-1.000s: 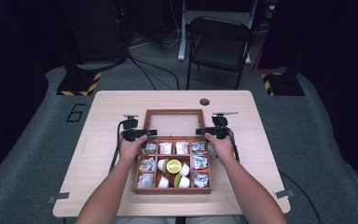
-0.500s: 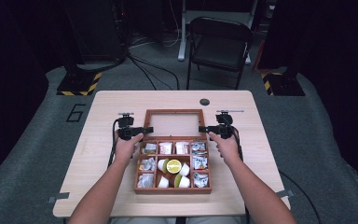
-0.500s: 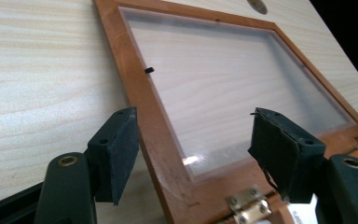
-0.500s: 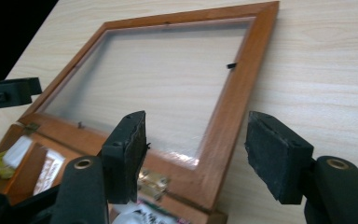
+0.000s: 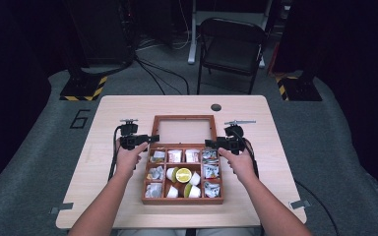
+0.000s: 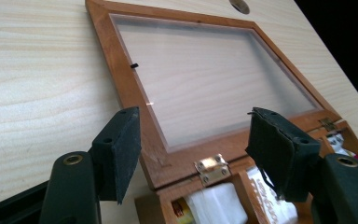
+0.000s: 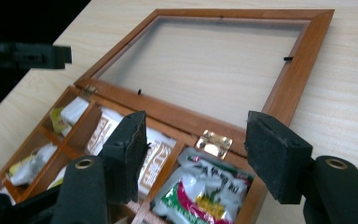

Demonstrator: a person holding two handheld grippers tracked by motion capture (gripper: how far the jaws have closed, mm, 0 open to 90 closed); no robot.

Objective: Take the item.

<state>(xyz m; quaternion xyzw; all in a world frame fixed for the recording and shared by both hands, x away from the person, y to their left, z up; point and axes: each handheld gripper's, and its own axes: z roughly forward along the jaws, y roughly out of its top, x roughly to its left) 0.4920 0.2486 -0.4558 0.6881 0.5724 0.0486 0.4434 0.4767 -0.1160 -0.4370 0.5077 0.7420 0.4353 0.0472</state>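
Hovering beside the open wooden box point(image 5: 182, 173), the left gripper point(image 5: 151, 139) and right gripper point(image 5: 209, 143) point inward, jaws apart and empty; the left's have just been closing.

From my remote seat I see a pale wooden table point(image 5: 103, 196) standing on grey carpet point(image 5: 34, 162) marked with a dark "6" point(image 5: 80, 118). Beyond it a black folding chair point(image 5: 232, 46) faces the table, with black-and-yellow hazard tape point(image 5: 84, 91) at the carpet's far corners and cables point(image 5: 162, 73) trailing across the floor. The surroundings are very dark, possibly black curtains, though I can't be sure.
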